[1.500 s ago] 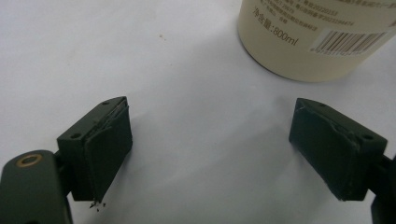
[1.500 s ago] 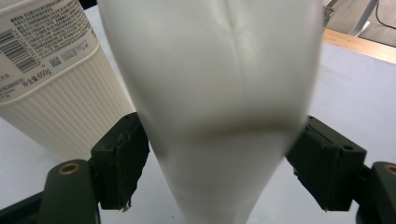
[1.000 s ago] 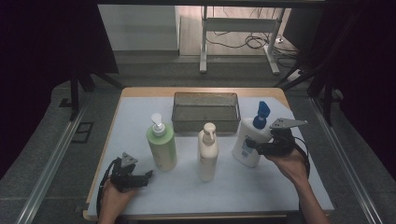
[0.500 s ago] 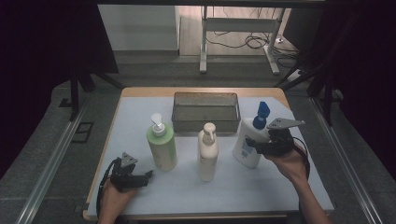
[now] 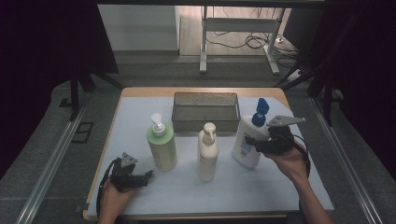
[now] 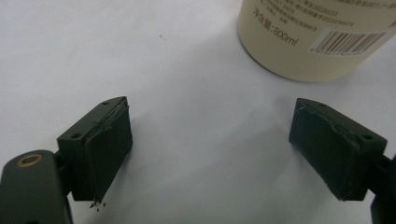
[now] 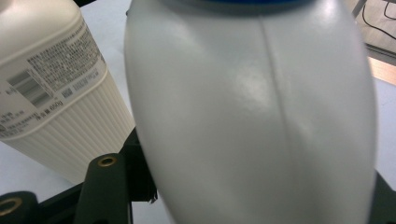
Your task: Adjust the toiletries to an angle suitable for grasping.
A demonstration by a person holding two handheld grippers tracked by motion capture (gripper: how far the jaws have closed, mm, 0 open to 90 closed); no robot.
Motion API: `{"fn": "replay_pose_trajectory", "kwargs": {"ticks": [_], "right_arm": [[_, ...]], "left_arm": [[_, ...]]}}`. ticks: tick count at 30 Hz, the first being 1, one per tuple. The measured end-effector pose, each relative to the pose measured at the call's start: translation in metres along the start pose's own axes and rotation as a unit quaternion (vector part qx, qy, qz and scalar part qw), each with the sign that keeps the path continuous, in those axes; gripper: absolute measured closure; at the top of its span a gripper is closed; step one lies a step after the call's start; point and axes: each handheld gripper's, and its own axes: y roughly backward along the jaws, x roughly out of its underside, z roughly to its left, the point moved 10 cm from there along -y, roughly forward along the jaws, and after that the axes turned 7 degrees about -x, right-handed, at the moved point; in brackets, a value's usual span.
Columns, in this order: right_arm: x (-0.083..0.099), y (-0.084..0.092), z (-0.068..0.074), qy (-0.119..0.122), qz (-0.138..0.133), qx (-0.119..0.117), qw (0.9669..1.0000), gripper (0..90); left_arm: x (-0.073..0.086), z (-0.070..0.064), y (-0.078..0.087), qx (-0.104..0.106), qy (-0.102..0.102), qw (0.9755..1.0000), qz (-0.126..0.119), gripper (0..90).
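Bottles: three; right tongs (image 5: 250, 141) grip white bottle (image 5: 247, 145), left tongs (image 5: 148, 174) open.

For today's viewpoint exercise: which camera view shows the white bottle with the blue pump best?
The high view: the white bottle stands whole there, blue pump and label visible, beside the basket. The right gripper view gives a blurred close-up of its body. The left gripper view looks toward a cream bottle instead.

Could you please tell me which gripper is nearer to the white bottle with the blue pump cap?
Right. The right gripper is closed around the white bottle with the blue pump cap, while the left gripper rests open near the table's front left, beyond the green and cream bottles.
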Motion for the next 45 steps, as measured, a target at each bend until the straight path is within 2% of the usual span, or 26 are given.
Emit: {"fn": "replay_pose_trajectory", "kwargs": {"ticks": [12,29,45], "right_arm": [[-0.023,0.005,0.008,0.001,-0.005,0.002,1.0000,40.4],[-0.058,-0.002,0.020,0.007,-0.013,-0.014,0.9998,40.5],[-0.087,-0.010,0.021,0.011,-0.021,-0.013,0.9996,40.6]], "left_arm": [[0.000,0.000,0.000,0.000,0.000,1.0000,0.001,13.3],[0.000,0.000,0.000,0.001,0.000,1.0000,0.001,13.3],[0.000,0.000,0.000,0.001,0.000,1.0000,0.000,13.3]]}}
